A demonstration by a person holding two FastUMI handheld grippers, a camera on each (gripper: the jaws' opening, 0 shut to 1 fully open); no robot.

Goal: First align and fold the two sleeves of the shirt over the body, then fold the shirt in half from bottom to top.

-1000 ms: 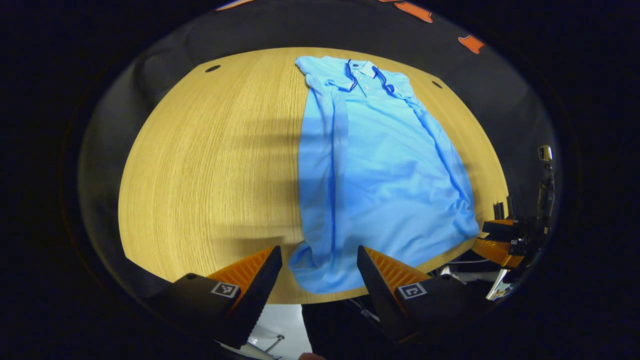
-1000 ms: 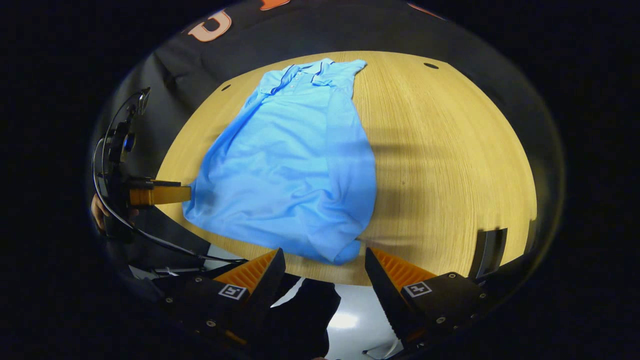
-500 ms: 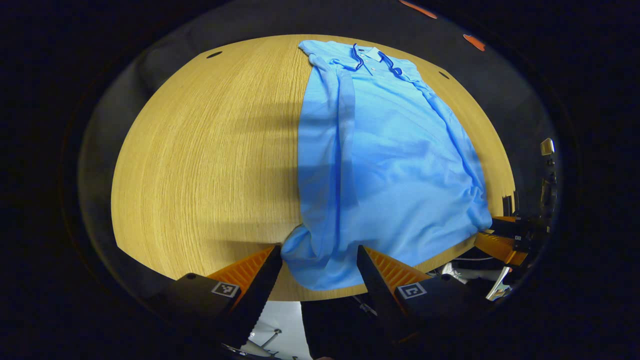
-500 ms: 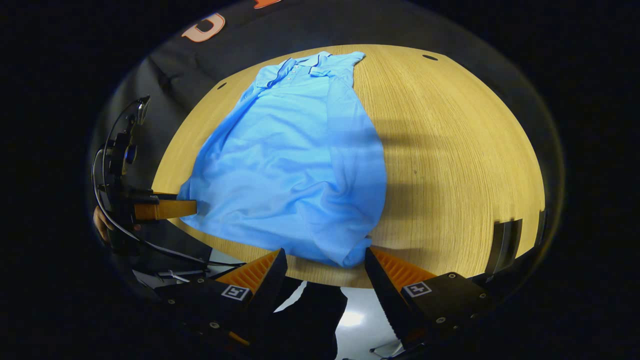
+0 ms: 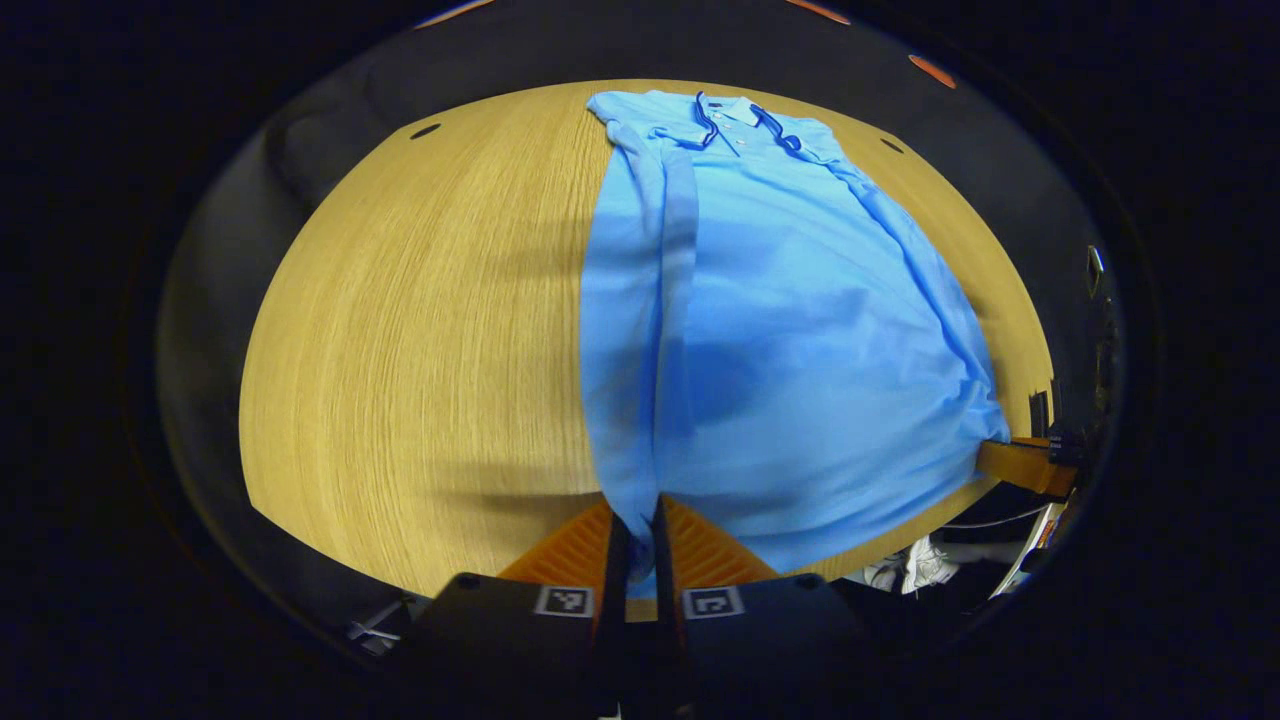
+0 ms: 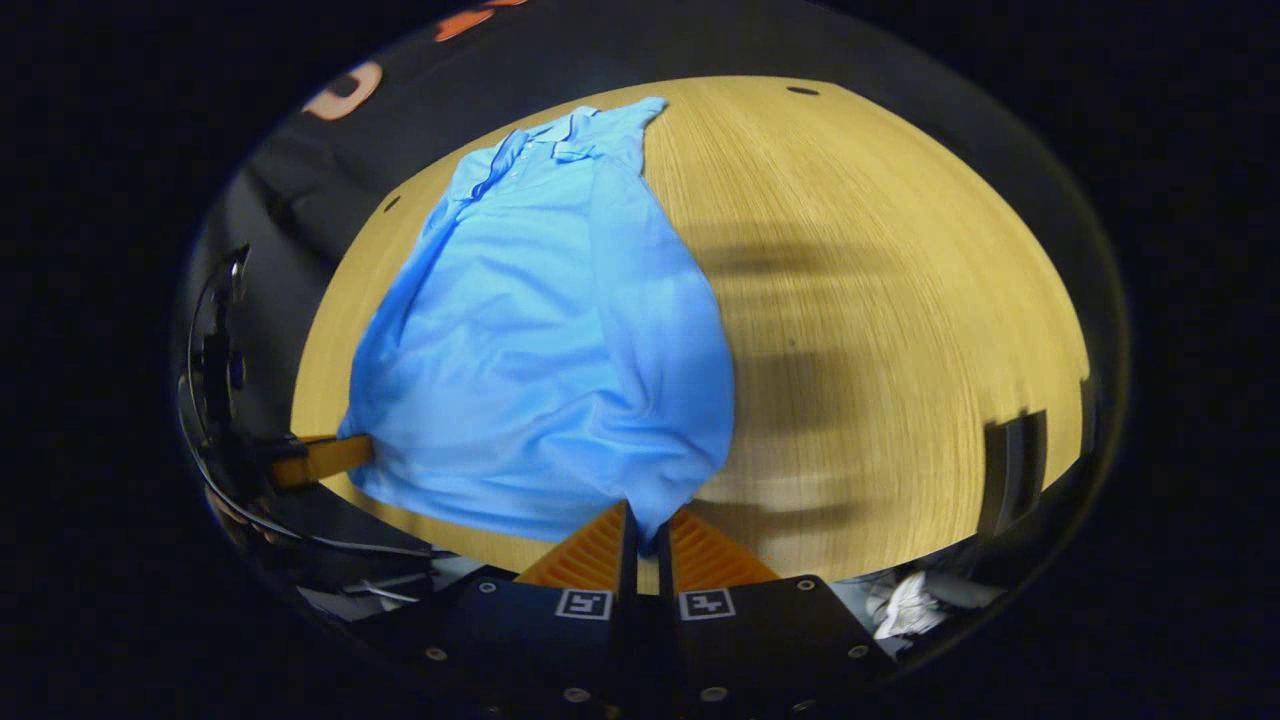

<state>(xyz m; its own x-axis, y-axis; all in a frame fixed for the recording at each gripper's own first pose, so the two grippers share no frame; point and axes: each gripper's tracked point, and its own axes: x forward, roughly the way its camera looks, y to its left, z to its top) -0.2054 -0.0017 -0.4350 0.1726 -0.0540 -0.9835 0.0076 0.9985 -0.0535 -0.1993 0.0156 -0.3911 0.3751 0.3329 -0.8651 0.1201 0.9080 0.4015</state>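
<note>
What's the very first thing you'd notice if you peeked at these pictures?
A big bright blue shirt lies flat on a round wooden table, collar at the far side. At the near edge, the left hand-held gripper and the right hand-held gripper each pinch a bottom corner of the shirt.

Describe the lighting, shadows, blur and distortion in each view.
Left gripper view: fisheye bows the table edge; soft banded shadows cross wood and shirt, a darker patch on the cloth mid-body; image sharp. Right gripper view: same bulging distortion; the table's grain smears near the right rim, shadow bands beside the shirt. No glare.
</note>
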